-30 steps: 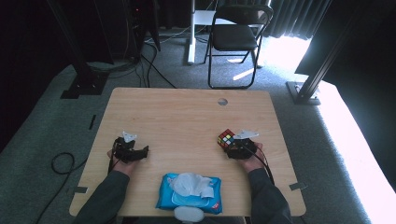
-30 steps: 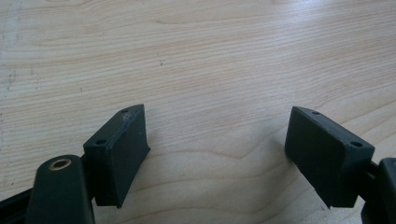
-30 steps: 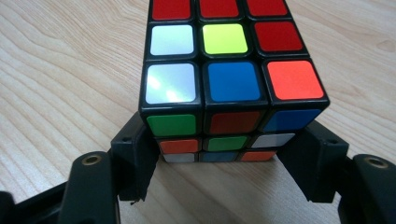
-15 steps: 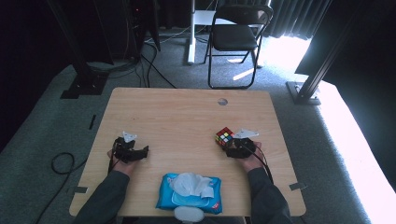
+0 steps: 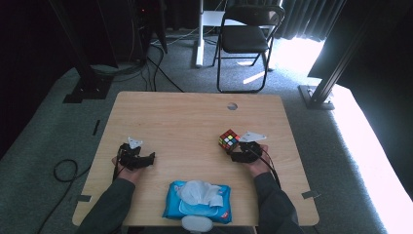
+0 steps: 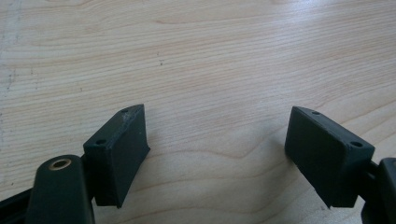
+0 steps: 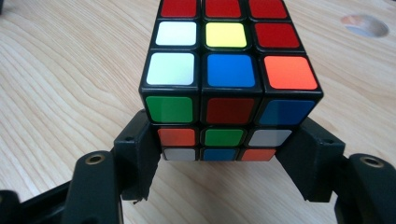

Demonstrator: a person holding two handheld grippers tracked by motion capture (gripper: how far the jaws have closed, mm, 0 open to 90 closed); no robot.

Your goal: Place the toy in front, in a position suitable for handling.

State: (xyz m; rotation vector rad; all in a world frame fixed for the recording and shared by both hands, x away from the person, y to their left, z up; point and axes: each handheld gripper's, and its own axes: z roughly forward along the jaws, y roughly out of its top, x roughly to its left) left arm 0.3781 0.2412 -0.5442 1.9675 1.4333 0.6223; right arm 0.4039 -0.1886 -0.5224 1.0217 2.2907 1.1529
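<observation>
Cube (image 7: 231,79) sits on the tabletop (image 5: 195,122), right of centre, its lower layers between the pads of the right claw (image 7: 224,161), which press against both sides. Left claw (image 6: 217,154) rests low over bare wood with its jaws wide apart, holding nothing. Wipes pack (image 5: 197,200) lies at the near edge between the forearms.

The person wore long dark grey-green sleeves (image 5: 111,207) on both forearms; each hand gripped a black two-jaw tool. The left gripper (image 5: 138,158) carried a small pale three-cornered plate on top; the right gripper (image 5: 242,150) bore a larger one; thin black cables trailed from both. The jaws were blocky, matte black pads with small screw holes; brass-ringed pivots sat at their bases.
</observation>
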